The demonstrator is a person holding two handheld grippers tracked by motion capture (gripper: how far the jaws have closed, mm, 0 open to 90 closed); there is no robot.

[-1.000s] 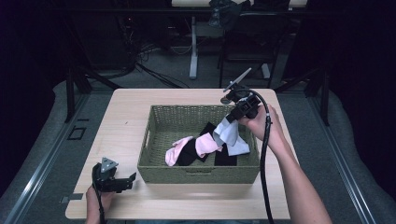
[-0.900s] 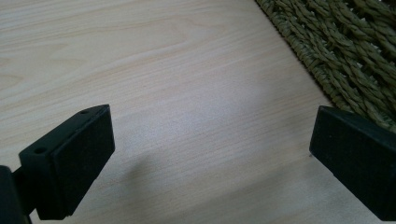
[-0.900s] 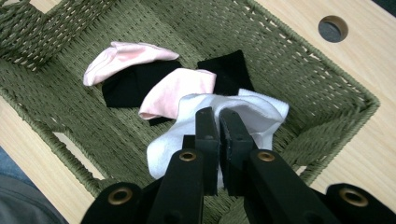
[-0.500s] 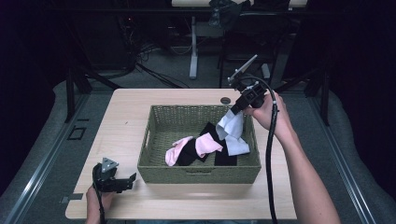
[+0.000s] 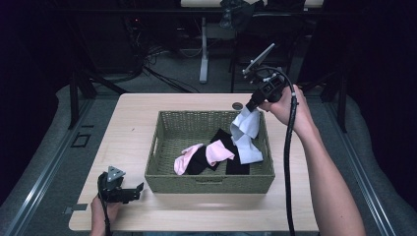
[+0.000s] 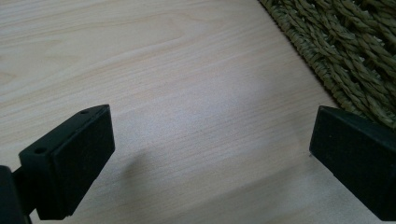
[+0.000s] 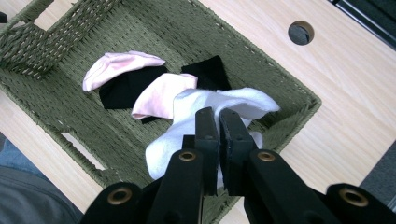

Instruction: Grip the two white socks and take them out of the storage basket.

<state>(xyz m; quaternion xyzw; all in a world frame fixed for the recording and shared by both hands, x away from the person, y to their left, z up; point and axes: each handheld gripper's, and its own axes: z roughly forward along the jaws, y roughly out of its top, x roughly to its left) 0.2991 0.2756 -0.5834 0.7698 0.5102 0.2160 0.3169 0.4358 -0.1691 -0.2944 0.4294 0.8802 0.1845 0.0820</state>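
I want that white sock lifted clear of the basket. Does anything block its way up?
Nothing visible does. The right tongs are shut on the white sock; its lower end hangs inside the basket, beside a black sock.

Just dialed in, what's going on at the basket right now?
The right tongs are shut on a white sock and hold it up over the back right corner of the woven basket, its lower end draping inside. Pink socks and black socks lie in the basket. The left tongs rest open on the table, holding nothing.
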